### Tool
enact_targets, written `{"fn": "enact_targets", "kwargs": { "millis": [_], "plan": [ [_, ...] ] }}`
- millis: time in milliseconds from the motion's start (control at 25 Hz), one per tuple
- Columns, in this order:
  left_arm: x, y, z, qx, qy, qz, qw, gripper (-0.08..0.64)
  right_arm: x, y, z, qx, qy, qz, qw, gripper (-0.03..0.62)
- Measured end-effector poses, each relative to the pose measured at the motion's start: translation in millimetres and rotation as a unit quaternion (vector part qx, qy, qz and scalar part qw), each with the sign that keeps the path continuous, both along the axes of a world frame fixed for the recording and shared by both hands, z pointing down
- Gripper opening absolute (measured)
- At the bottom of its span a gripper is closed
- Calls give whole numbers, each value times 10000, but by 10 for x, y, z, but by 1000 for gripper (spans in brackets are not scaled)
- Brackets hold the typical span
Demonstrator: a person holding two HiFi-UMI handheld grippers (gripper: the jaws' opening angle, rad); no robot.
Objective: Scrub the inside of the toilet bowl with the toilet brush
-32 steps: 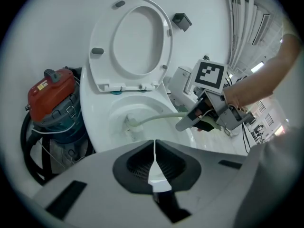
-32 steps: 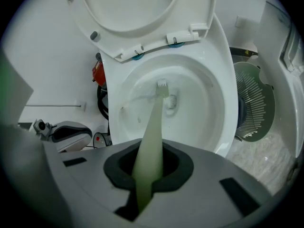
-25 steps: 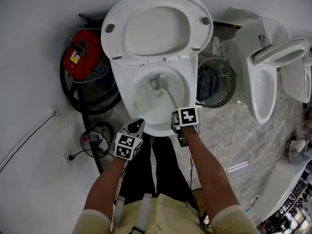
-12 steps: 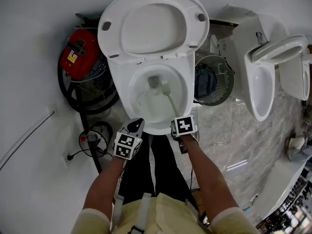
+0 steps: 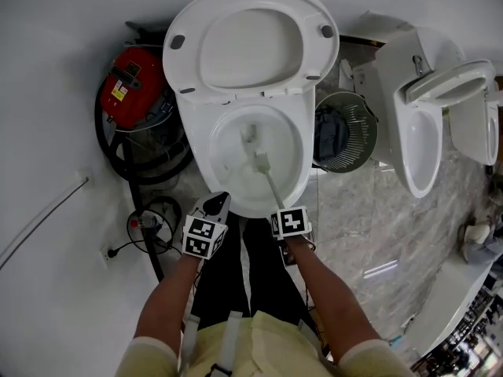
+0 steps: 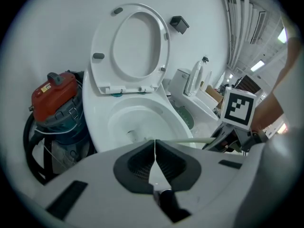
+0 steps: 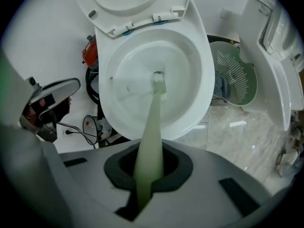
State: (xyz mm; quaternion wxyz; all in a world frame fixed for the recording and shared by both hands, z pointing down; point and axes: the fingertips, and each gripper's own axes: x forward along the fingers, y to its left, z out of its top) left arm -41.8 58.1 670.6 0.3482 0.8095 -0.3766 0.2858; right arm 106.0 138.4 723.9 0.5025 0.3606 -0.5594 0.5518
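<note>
My right gripper (image 7: 148, 167) is clamped tight on the pale green handle of the toilet brush (image 7: 152, 118). The brush head sits down inside the toilet bowl (image 7: 202, 75), near its middle. My left gripper (image 6: 155, 148) has its jaws pressed together on nothing and hovers just outside the bowl's front rim. The seat (image 5: 250, 42) stands raised. In the head view a red vacuum cleaner (image 5: 130, 85) flanks the toilet on the left and a wire basket (image 5: 346, 132) on the right.

Two toilets (image 5: 300, 171) (image 5: 415, 171), one brush (image 5: 267, 177), one red vacuum (image 5: 130, 85), one basket (image 5: 357, 132), two grippers (image 5: 220, 199) (image 5: 280, 212).
</note>
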Motion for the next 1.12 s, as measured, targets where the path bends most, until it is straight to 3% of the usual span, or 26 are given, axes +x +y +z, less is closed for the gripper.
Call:
{"fn": "enact_targets", "kwargs": {
  "millis": [280,520,1120],
  "plan": [
    [-61,75,-1,-48,-3,-87,10000,12,-294,181,-60,-202,-362,-176,9990,23],
    [-93,126,1,-92,11,-117,9999,12,-513,97,-112,-192,-701,56,9973,23],
    [-177,-6,-78,42,76,-271,9996,12,-815,-303,-283,106,-1175,178,9929,23]
  ]
}}
